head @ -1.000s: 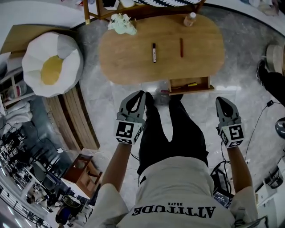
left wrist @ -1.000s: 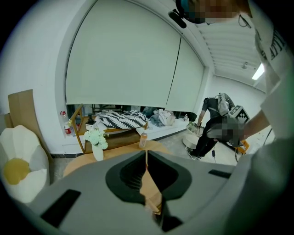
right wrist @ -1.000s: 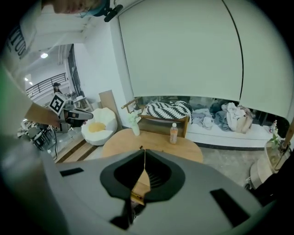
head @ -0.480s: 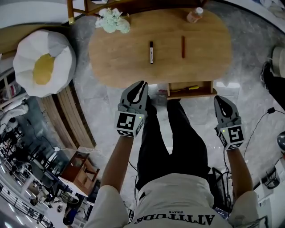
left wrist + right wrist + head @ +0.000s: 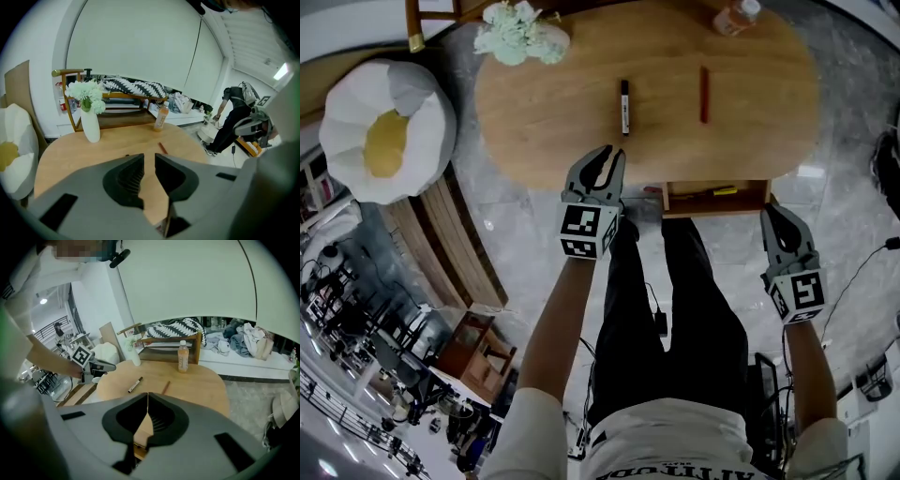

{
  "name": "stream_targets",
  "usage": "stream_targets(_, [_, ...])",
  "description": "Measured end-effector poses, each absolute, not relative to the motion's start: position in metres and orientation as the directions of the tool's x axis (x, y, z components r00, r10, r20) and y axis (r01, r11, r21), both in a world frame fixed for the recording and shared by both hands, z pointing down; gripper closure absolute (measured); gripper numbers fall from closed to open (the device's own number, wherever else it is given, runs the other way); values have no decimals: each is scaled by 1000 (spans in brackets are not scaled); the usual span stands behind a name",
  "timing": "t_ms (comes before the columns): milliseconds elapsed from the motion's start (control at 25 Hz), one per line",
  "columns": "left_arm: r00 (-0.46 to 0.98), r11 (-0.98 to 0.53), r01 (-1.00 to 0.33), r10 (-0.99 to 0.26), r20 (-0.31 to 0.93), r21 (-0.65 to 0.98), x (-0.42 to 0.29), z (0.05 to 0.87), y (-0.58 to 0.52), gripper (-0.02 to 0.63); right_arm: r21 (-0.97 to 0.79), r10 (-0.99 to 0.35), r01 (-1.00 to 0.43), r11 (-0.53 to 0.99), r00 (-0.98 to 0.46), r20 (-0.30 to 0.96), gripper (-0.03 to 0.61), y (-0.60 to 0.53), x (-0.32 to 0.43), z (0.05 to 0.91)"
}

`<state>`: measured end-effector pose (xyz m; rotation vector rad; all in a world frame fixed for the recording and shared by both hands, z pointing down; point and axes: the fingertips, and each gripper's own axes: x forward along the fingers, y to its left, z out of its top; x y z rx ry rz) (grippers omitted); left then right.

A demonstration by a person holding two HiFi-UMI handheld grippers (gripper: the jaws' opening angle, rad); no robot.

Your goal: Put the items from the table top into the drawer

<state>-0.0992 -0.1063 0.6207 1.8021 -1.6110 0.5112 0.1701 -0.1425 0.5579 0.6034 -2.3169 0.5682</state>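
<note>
On the oval wooden table [image 5: 544, 122] lie a black marker [image 5: 624, 106] and a red-brown pencil [image 5: 704, 94]. Under the table's near edge a drawer [image 5: 750, 197] stands pulled out, with a yellow item [image 5: 724, 191] inside. My left gripper [image 5: 610, 156] hangs at the near edge, just short of the marker. Its jaws have just been opening and nothing is between them. My right gripper [image 5: 772, 214] is shut and empty, just in front of the drawer's right corner. The right gripper view shows the marker [image 5: 135, 384] and the pencil [image 5: 166, 387] beyond its jaws.
A white vase of pale flowers [image 5: 516, 33] and an orange-drink bottle [image 5: 736, 17] stand at the table's far edge. A white and yellow cushion [image 5: 384, 131] and a slatted wooden bench [image 5: 459, 244] are to the left. The person's legs [image 5: 656, 309] are between the grippers.
Both grippers have come closer to the table. The left one now reaches its near edge and its jaws have parted. The right one has neared the drawer.
</note>
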Motion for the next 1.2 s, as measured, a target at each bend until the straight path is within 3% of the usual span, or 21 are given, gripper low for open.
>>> stream_targets(280, [154, 1, -979, -642, 751, 202, -113, 704, -113, 525, -293, -293, -620, 728, -667, 685, 557, -137, 149, 602])
stream_targets(640, [103, 68, -984, -525, 845, 163, -116, 787, -117, 477, -313, -258, -594, 741, -682, 685, 557, -124, 140, 642])
stream_targets(920, [67, 164, -974, -452, 889, 157, -128, 828, -121, 480, -318, -268, -615, 722, -672, 691, 557, -132, 140, 662])
stream_targets(1000, [62, 168, -974, -443, 894, 151, -127, 833, -120, 517, -323, -272, -628, 708, -665, 696, 557, -131, 145, 667])
stream_targets(1200, [78, 195, -963, -452, 889, 184, -122, 831, -118, 532, -330, -273, -641, 693, -657, 703, 557, -131, 153, 672])
